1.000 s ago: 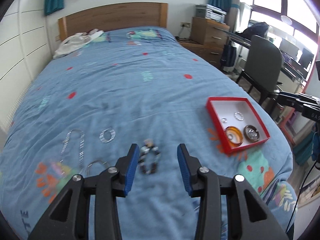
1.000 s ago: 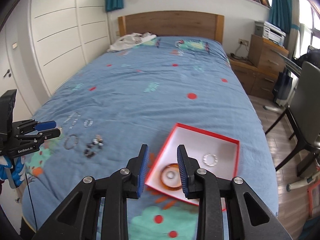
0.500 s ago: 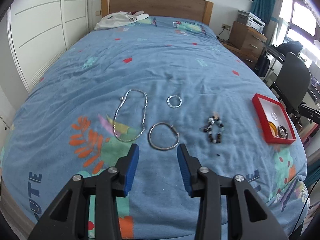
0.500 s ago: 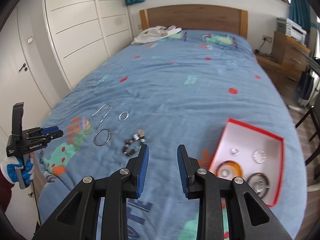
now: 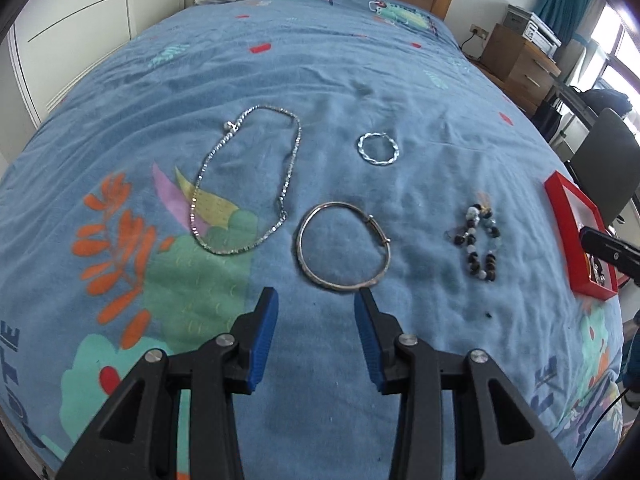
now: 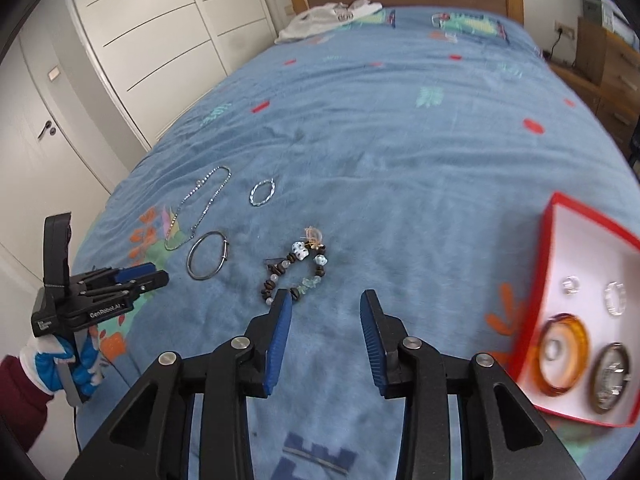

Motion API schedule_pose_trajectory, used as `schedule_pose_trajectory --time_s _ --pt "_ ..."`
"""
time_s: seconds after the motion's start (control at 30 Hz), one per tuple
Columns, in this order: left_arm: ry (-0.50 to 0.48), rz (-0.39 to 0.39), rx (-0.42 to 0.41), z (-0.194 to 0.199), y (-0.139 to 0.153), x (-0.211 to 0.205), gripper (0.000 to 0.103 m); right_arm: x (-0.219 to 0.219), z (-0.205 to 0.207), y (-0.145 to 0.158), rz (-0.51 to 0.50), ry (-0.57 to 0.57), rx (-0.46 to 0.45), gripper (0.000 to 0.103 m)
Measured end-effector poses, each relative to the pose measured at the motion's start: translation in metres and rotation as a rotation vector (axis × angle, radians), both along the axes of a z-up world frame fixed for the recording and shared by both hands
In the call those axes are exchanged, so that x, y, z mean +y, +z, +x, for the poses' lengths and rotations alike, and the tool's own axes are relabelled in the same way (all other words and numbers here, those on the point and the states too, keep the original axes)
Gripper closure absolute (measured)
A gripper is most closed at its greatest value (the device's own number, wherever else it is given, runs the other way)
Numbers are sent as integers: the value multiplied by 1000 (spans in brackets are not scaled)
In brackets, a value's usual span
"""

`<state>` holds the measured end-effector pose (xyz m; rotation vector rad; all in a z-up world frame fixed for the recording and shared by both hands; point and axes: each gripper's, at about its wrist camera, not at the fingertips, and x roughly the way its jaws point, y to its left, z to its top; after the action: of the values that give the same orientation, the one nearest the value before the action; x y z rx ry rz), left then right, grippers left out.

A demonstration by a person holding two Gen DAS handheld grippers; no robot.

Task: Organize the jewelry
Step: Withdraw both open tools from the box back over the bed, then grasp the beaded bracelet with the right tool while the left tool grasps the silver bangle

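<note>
Loose jewelry lies on the blue bedspread: a silver chain necklace [image 5: 248, 176], a small twisted silver ring [image 5: 378, 149], a plain silver bangle [image 5: 344, 252] and a beaded bracelet [image 5: 478, 242]. My left gripper [image 5: 316, 300] hovers open just short of the bangle's near rim, nothing between its fingers. My right gripper [image 6: 326, 300] is opening with nothing in it, the beaded bracelet [image 6: 298, 270] just beyond its left fingertip. A red box [image 6: 560, 248] with a white inside holds an amber bangle [image 6: 562, 354], a dark round piece and two small clear rings.
White clothing [image 6: 328, 20] lies by the wooden headboard. White wardrobe doors [image 6: 140, 40] line the left side, wooden drawers [image 5: 520, 62] and a chair [image 5: 608, 160] the right. A gloved hand [image 6: 60, 364] holds the left gripper [image 6: 144, 276] at the bed's left edge.
Both grippers have swung left and dropped closer to the bedspread. The bangle now sits right before the left one, the beaded bracelet before the right, whose jaws stand wider.
</note>
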<state>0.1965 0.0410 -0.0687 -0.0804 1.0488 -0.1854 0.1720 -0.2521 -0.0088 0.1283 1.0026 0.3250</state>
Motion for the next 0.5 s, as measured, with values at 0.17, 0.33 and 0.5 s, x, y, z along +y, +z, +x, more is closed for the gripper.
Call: schedule_pose_trajectory --time_s 0.17,0.33,0.5 --pt "41 -10 34 19 -17 0 65 6 20 -25 43 -8 46 67" --pt "76 -17 55 31 -30 -4 66 14 38 -49 91 -7 100 67" --pt "108 -17 58 39 -36 -5 66 26 50 -69 109 5 144 67"
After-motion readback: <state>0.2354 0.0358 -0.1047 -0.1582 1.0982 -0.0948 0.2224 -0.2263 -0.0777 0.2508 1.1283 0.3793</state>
